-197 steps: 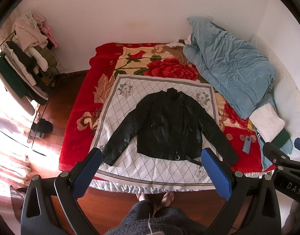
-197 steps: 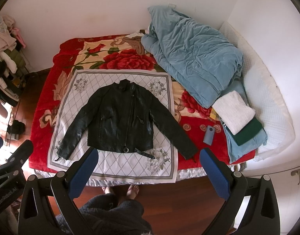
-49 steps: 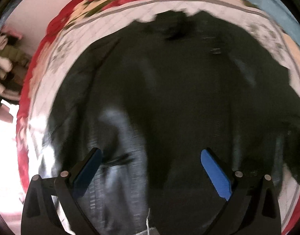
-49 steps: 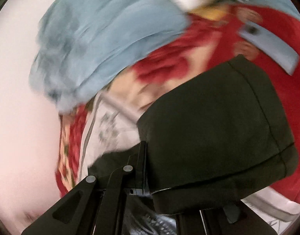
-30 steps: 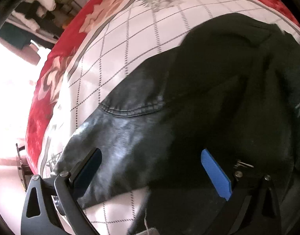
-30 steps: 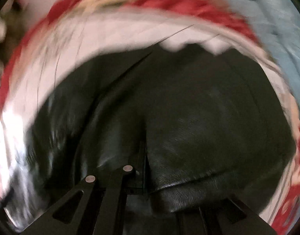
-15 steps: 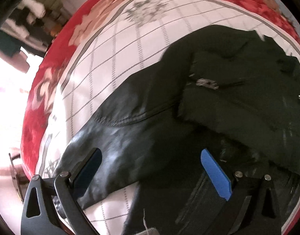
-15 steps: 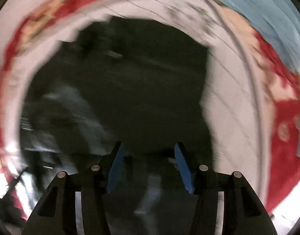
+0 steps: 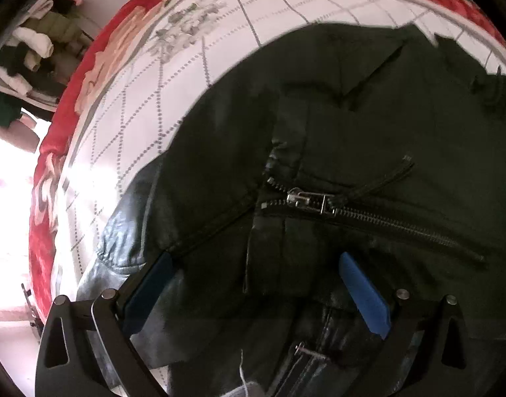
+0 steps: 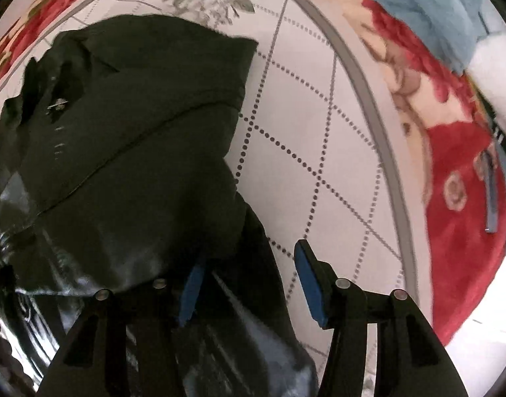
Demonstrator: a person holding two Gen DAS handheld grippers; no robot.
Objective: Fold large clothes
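Observation:
A black leather jacket (image 9: 352, 125) lies on a white quilted cloth (image 9: 187, 49) on the bed. One sleeve is folded across its front, with the cuff zipper (image 9: 306, 198) showing. My left gripper (image 9: 253, 294) hangs close above the jacket's front, jaws wide open and holding nothing. In the right wrist view the jacket (image 10: 137, 132) fills the left half. My right gripper (image 10: 249, 287) is open over the jacket's right edge. Its left pad is above the leather and its right pad above the white cloth (image 10: 319, 132); neither pad presses on anything.
A red floral blanket (image 10: 458, 231) lies under the cloth. A blue duvet (image 10: 418, 0), a white folded towel (image 10: 494, 66) and a light blue phone (image 10: 491, 192) sit to the right. A rack of clothes (image 9: 28, 49) stands off the bed's left side.
My right gripper let go of the sleeve, opened and swung to the jacket's right edge. The sleeve now lies across the jacket front. My left gripper moved in over the jacket's middle.

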